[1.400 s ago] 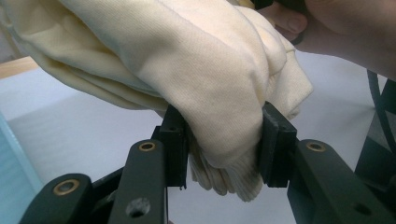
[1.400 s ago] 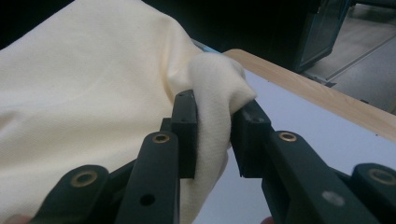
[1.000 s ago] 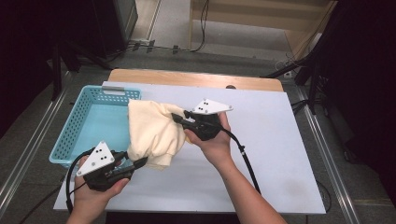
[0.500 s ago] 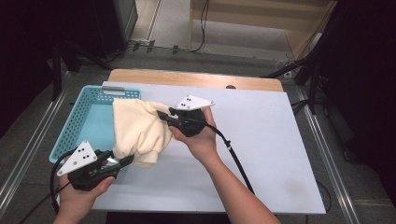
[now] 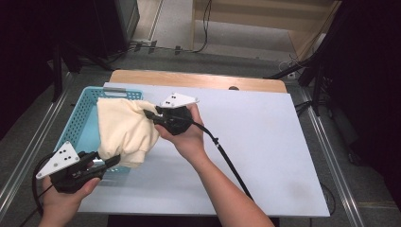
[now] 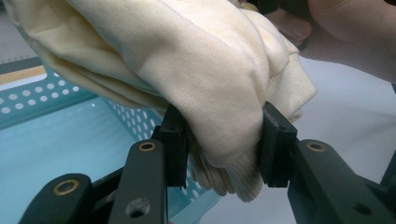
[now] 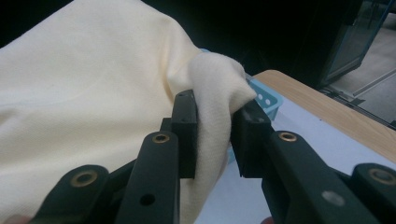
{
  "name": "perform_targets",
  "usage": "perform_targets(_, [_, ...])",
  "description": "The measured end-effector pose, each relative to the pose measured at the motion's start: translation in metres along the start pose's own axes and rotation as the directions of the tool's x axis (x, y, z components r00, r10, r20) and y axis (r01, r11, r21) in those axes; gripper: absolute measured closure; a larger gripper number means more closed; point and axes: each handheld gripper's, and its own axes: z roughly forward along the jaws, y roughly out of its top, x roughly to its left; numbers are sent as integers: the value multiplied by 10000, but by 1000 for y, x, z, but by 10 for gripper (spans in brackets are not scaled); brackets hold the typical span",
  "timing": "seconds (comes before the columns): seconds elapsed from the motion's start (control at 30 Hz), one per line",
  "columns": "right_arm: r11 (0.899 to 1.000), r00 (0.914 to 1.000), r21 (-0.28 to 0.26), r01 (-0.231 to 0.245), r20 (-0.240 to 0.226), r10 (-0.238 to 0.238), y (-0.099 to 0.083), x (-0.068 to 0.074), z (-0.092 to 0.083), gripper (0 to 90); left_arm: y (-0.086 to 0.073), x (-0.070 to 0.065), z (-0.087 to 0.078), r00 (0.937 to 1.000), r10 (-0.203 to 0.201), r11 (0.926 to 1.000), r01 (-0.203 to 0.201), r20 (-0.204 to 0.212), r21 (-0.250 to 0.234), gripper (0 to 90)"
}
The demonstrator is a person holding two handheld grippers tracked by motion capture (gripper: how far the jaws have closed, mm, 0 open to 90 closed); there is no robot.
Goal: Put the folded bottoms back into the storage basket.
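Folded cream cloth hung between both tongs, over near rim of blue basket. Left tongs clenched on lower fold, right tongs on upper corner. Step seemed carry-to-basket; next: lower inside, then release.
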Motion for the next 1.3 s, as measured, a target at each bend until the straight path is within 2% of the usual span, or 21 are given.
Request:
perform_targets(0.47, [9998, 9998, -51, 169, -107, -170, 16, 11, 30, 708, -1, 26, -17, 9996, -136, 9999, 136, -268, 21, 601])
perform_targets(0.63, [9997, 9997, -68, 227, -130, -228, 23, 15, 40, 708, 2, 38, -24, 9996, -95, 9999, 97, -284, 68, 600])
perform_targets(0.73, [9996, 9995, -65, 274, -127, -275, 26, 16, 46, 708, 1, 46, -26, 9994, -202, 9998, 205, -297, 85, 599])
perform_targets(1.0, [9998, 9999, 141, 116, -53, -115, 26, 16, 69, 708, -3, 66, -25, 9987, -421, 9985, 430, -305, 325, 596])
perform_targets(1.2, [9995, 10000, 309, 20, -16, -20, 22, 13, 85, 708, -6, 76, -21, 9974, -636, 9968, 651, -330, 466, 594])
perform_targets(1.3, [9993, 9999, 353, -119, 40, 118, 20, 11, 93, 708, -10, 86, -17, 9957, -875, 9942, 892, -305, 597, 592])
